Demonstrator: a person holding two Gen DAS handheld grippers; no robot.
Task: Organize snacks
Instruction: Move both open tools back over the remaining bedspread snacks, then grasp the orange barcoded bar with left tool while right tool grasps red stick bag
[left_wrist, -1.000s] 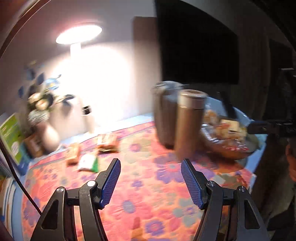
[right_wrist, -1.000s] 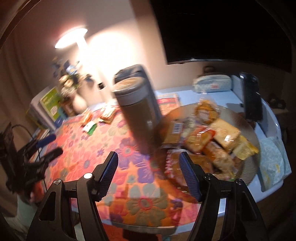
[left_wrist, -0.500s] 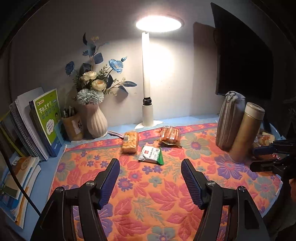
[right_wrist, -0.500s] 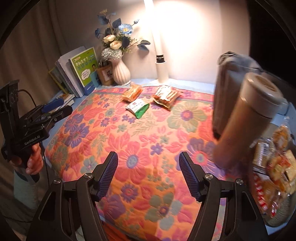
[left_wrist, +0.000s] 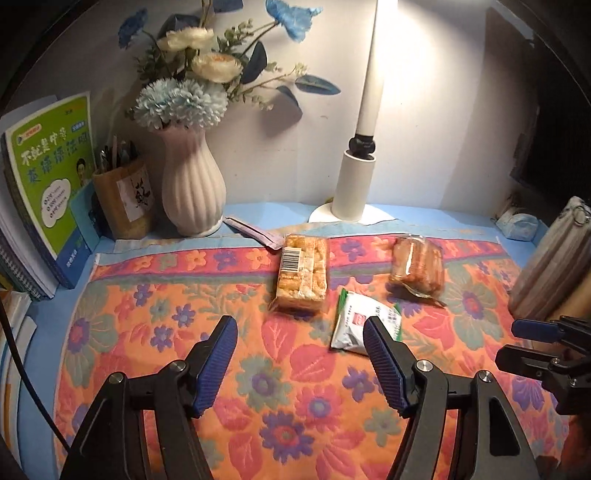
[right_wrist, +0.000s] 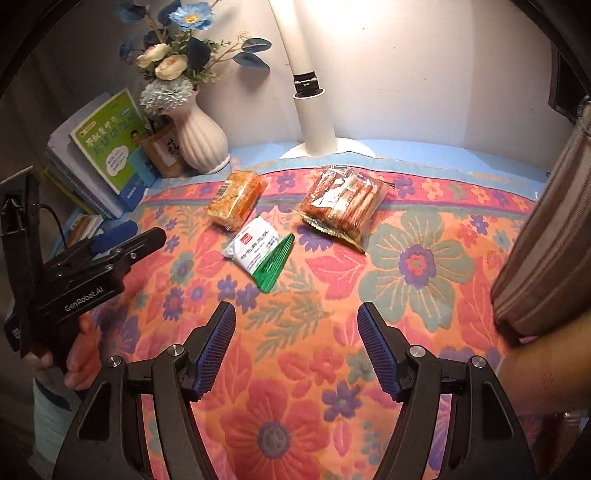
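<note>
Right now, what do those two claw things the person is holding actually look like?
Both are black, angular plastic frames with silver bolts. The left claw and right claw each end in two ribbed blue fingertips. The left one's body reads "GenRobot.AI" in white, and a thin black cable trails from it.

Black gripper frames (right_wrist: 296, 343), ribbed blue jaws, silver screws, "GenRobot.AI" marking.

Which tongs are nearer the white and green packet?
Left. The left tongs hover open with one tip right at the white and green packet; the right tongs hang open farther back.
</note>
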